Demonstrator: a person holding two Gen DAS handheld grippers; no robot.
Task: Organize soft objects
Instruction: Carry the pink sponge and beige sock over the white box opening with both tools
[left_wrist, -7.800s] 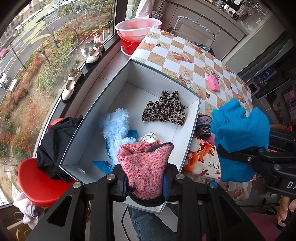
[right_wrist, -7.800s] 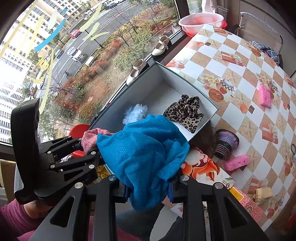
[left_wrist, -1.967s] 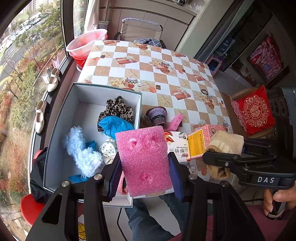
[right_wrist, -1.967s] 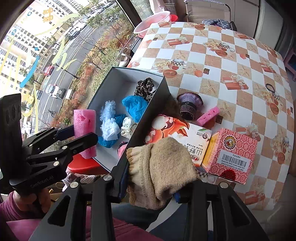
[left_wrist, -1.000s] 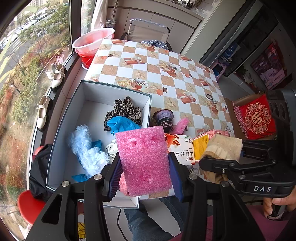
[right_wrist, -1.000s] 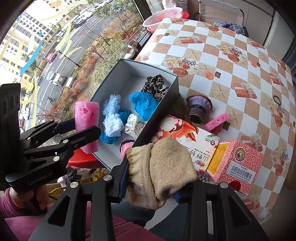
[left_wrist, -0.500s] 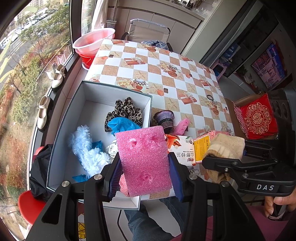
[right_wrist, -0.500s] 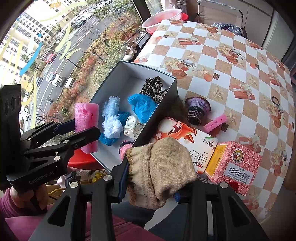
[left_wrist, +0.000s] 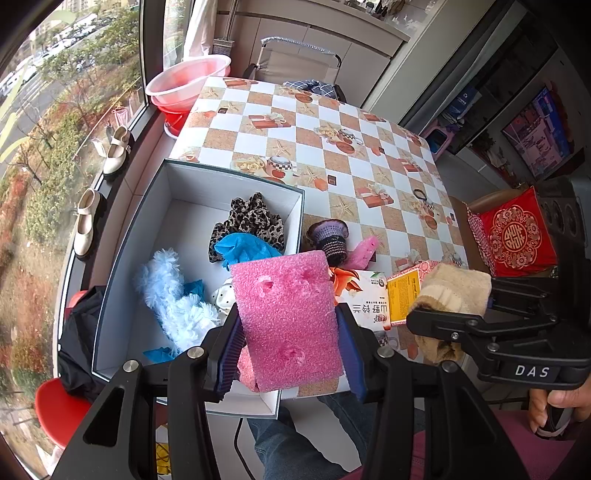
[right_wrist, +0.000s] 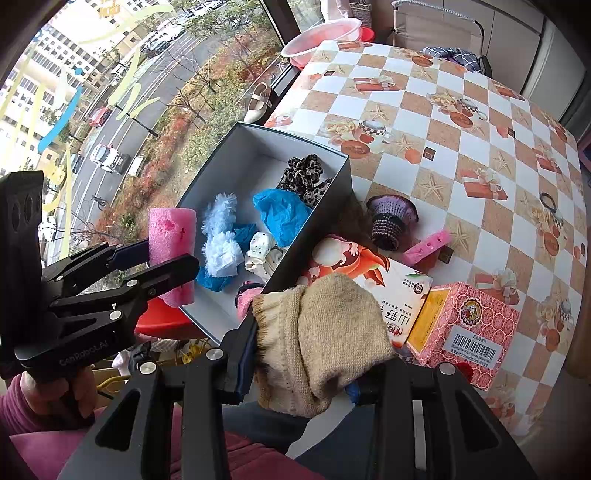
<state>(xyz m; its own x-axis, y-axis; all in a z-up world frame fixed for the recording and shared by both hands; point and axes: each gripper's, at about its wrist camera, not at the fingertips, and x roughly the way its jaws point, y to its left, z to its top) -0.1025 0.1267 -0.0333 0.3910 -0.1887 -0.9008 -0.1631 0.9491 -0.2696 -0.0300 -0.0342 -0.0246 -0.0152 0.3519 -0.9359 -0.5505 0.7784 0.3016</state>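
My left gripper (left_wrist: 290, 343) is shut on a pink foam pad (left_wrist: 286, 317), held above the near end of the grey box (left_wrist: 236, 173); it shows too in the right wrist view (right_wrist: 171, 254). My right gripper (right_wrist: 306, 365) is shut on a beige knit sock (right_wrist: 325, 339), held over the table's near edge, right of the box (right_wrist: 343, 184). The sock shows in the left wrist view (left_wrist: 454, 295). In the box lie a leopard scrunchie (left_wrist: 255, 221), blue cloth (left_wrist: 245, 251), a pale blue fluffy piece (left_wrist: 173, 299) and a dotted white item (right_wrist: 260, 251).
On the checkered table (left_wrist: 332, 147) lie a purple knit cup (left_wrist: 330, 238), a small pink foam piece (right_wrist: 426, 245), a printed carton (right_wrist: 369, 280) and a pink box (right_wrist: 469, 325). A pink basin (left_wrist: 184, 83) stands at the far corner. A red stool (left_wrist: 59, 410) is below left.
Both grippers have risen and drawn back slightly, keeping hold of the foam pad and the sock. The box's contents have not moved.
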